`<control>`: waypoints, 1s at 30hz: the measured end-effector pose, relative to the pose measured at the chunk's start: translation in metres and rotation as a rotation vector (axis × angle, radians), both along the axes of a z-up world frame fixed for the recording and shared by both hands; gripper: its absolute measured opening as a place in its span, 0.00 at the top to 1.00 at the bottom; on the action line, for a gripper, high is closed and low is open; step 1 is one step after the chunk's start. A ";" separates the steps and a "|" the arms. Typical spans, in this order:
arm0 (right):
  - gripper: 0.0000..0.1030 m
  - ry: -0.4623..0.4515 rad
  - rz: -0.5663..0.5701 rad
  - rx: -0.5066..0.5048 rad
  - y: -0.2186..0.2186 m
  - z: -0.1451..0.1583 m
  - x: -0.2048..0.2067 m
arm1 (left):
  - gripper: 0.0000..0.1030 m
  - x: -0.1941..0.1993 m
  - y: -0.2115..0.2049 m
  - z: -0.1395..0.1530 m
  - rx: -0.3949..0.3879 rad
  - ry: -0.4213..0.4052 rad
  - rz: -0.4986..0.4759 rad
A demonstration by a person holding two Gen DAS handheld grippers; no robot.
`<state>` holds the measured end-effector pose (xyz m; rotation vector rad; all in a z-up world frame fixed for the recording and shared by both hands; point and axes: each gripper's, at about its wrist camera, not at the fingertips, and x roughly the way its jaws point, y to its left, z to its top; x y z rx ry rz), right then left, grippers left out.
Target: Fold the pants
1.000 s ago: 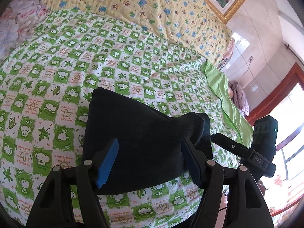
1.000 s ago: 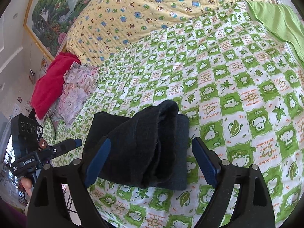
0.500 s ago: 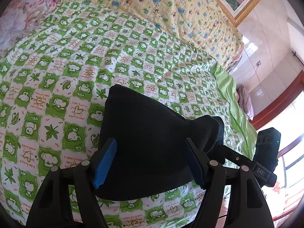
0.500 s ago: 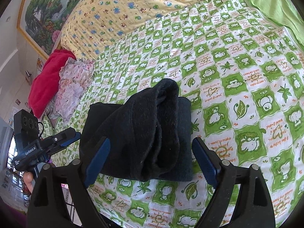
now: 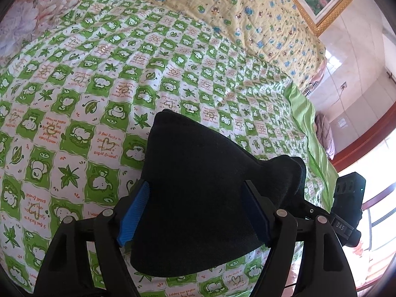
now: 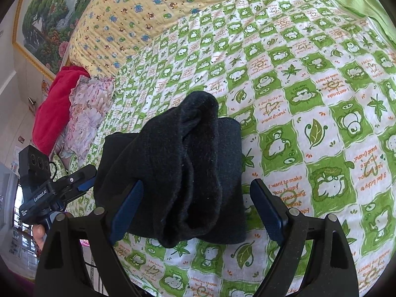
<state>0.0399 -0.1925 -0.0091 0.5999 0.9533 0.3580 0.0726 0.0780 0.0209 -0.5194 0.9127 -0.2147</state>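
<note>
The black pants lie folded into a thick bundle on the green-and-white checked bedspread. In the right wrist view the bundle shows a bulging rolled fold on top. My left gripper is open, its blue pads on either side of the bundle's near end. My right gripper is open too, straddling the bundle from the other side. The right gripper's body shows in the left wrist view, and the left gripper's body in the right wrist view.
A yellow cartoon-print quilt covers the head of the bed. A red cloth and a floral pillow lie at the bed's left side. A plain green sheet edges the right side. A framed painting hangs behind.
Both grippers have moved a little closer over the bundle and stay open. The pants look unmoved.
</note>
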 end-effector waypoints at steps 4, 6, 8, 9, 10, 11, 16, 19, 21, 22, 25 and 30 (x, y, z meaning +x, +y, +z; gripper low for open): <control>0.15 0.009 0.001 0.017 -0.001 -0.004 0.003 | 0.25 0.006 -0.001 -0.005 0.009 0.014 0.001; 0.15 0.011 0.000 0.024 -0.002 -0.006 0.004 | 0.24 0.010 -0.002 -0.009 0.015 0.023 -0.001; 0.14 0.013 0.001 0.041 -0.003 -0.009 0.004 | 0.24 0.014 -0.002 -0.015 0.018 0.038 -0.001; 0.14 0.014 0.000 0.048 -0.003 -0.010 0.004 | 0.23 0.015 -0.001 -0.019 0.013 0.048 0.000; 0.14 0.015 0.000 0.052 -0.003 -0.011 0.004 | 0.23 0.017 0.000 -0.023 0.005 0.057 0.000; 0.14 0.016 0.000 0.059 -0.004 -0.012 0.004 | 0.23 0.019 0.002 -0.028 -0.016 0.070 -0.001; 0.14 0.011 0.008 0.067 -0.005 -0.015 0.004 | 0.23 0.027 0.012 -0.048 -0.101 0.110 0.013; 0.15 0.000 0.015 0.064 -0.003 -0.015 0.006 | 0.30 0.028 0.011 -0.049 -0.095 0.102 0.008; 0.15 -0.008 0.020 0.066 -0.003 -0.016 0.006 | 0.39 0.030 0.009 -0.049 -0.093 0.099 -0.002; 0.14 -0.009 0.021 0.068 -0.003 -0.016 0.006 | 0.40 0.030 0.010 -0.048 -0.092 0.099 -0.002; 0.15 -0.013 0.031 0.076 -0.001 -0.017 0.007 | 0.46 0.030 0.014 -0.049 -0.109 0.098 0.000; 0.42 -0.005 0.056 0.129 0.001 -0.020 0.009 | 0.56 0.025 0.019 -0.048 -0.150 0.092 0.008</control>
